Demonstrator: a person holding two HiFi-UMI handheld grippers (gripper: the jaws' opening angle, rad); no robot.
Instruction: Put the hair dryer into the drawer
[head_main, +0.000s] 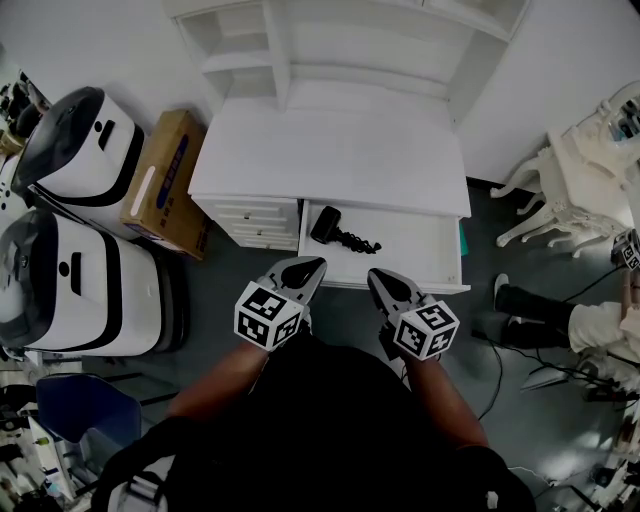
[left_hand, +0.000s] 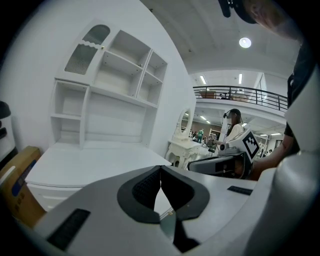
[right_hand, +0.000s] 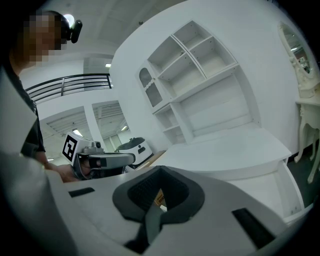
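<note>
The black hair dryer (head_main: 327, 224) is found inside the open white drawer (head_main: 425, 250), at centre frame, toward the drawer's left end, with its coiled cord trailed rightward. The left tool (head_main: 312, 266) and right tool (head_main: 376, 277) are fully closed and empty, just below the drawer front. The left tool is nearer.

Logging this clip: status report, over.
Both shut, empty: left gripper, right gripper. The hair dryer lies in the open drawer. Nothing in the way.

Head view looks steeply down; gripper views face the desk (head_main: 330, 150)
</note>
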